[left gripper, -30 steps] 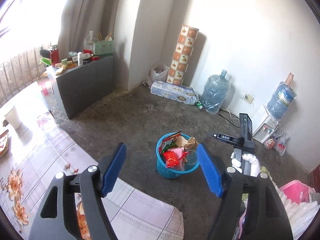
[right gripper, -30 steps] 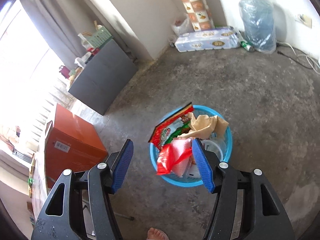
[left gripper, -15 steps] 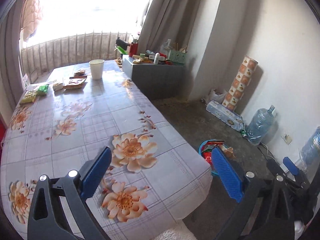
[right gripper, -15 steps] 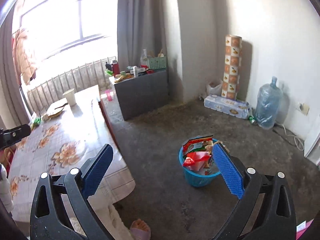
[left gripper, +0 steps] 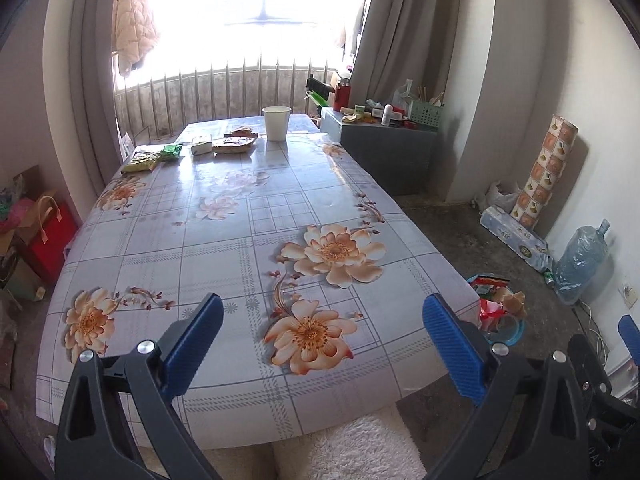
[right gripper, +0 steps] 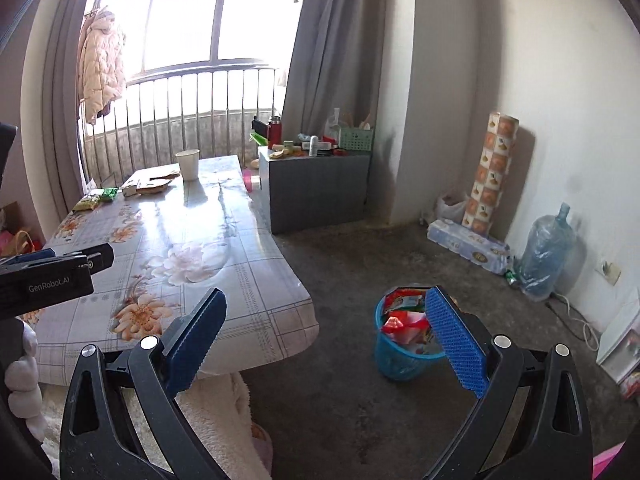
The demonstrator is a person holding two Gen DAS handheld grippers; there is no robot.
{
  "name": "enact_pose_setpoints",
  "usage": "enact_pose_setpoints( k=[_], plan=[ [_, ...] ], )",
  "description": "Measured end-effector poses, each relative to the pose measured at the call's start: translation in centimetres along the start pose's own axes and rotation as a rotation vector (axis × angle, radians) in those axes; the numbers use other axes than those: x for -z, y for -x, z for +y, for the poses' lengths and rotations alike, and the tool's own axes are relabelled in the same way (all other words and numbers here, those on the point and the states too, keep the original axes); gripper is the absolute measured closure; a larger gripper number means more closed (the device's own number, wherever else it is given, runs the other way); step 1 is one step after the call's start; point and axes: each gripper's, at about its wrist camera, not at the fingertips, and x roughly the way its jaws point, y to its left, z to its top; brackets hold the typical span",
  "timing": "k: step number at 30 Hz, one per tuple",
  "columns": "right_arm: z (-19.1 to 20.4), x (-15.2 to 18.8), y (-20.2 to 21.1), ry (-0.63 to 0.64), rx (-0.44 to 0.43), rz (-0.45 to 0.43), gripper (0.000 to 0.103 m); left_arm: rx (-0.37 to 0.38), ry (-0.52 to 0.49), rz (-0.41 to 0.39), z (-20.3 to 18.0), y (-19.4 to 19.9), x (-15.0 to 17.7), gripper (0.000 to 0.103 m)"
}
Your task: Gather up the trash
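Both the left gripper (left gripper: 320, 348) and right gripper (right gripper: 324, 344) now swung from the full blue plastic basket (right gripper: 400, 356) to the flower-patterned table (left gripper: 224, 248), jaws wide and empty; wrappers (left gripper: 144, 162) at far edge outstanding.

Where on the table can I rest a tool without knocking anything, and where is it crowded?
The table is bare across its near and middle stretch, from the front edge up past the flower prints. The far end is crowded: green wrappers, a small box, a flat packet and a paper cup sit close together.
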Motion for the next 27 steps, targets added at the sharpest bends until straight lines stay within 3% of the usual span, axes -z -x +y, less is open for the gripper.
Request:
enact_pose_setpoints(
  k=[9,27],
  plan=[
    [0.8,1.9,-1.9,0.043,-0.05,0.129,0.007,-0.095,0.02,0.1,0.0,-2.2,1.3,0.005],
    [-2.7,3.4,-1.9,0.091,-0.002,0.267,0.007,-0.085,-0.031,0.189,-1.8,-2.9,2.9,0.005]
  ],
)
